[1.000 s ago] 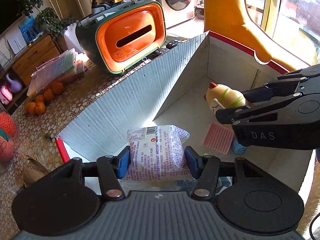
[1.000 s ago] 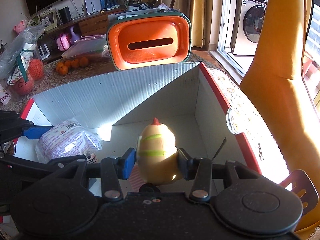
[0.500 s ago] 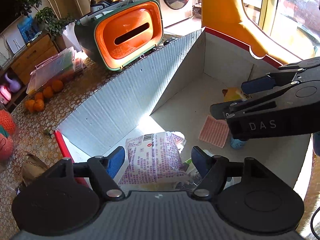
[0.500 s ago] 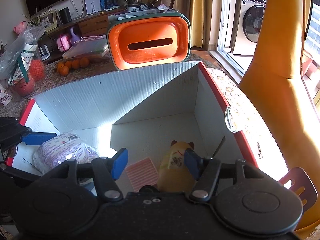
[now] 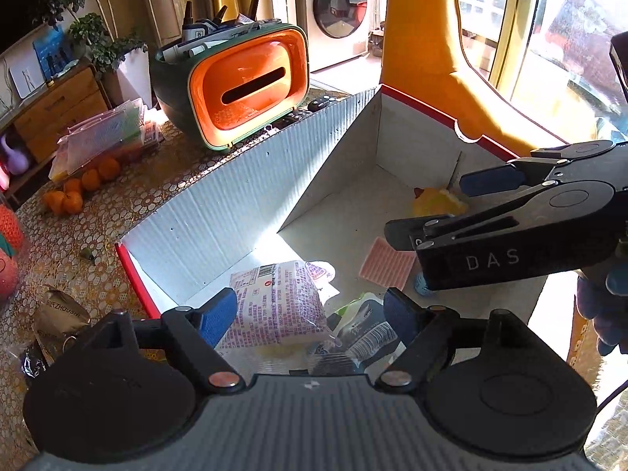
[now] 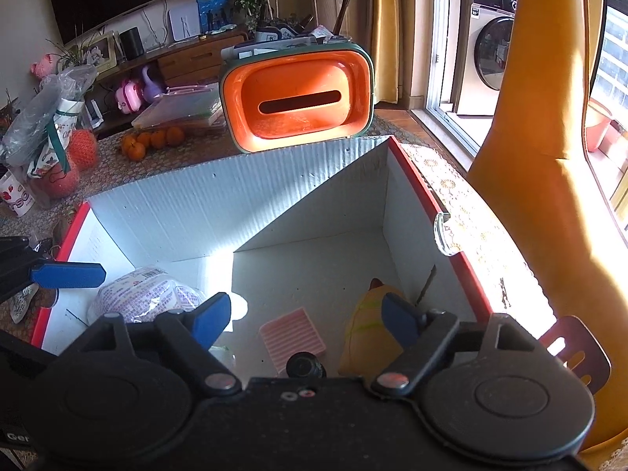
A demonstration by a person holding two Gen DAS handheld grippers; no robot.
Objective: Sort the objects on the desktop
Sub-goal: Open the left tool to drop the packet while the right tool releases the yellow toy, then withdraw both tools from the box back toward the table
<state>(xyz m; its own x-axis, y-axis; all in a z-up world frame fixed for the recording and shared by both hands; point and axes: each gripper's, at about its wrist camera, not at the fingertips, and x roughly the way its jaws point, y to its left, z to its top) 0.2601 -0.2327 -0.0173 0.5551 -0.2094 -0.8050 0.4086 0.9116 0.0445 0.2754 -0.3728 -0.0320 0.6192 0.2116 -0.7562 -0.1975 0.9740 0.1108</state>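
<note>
A white cardboard box (image 5: 251, 204) with a red rim fills both views. A purple-printed packet (image 5: 274, 302) lies on its floor below my left gripper (image 5: 310, 314). The jaws are opening and the pads stand clear of the packet. A yellow toy (image 6: 369, 329) lies tipped over in the box's right corner, partly behind the right finger of my right gripper (image 6: 306, 318). Those jaws are opening too, with nothing pressed between them. The left wrist view shows the toy (image 5: 435, 202) past the right gripper's fingers (image 5: 490, 180). A pink striped pad (image 6: 292, 335) lies flat mid-floor.
An orange and green organiser (image 6: 298, 102) stands behind the box, with oranges (image 6: 149, 141) and a clear plastic case (image 5: 106, 137) to its left. More packets (image 5: 365, 329) lie in the box. A yellow chair (image 6: 541, 157) rises at the right.
Both grippers opened. The packet left the left pads and lies lower in the box. The yellow toy dropped from the right pads and tipped over on the box floor.
</note>
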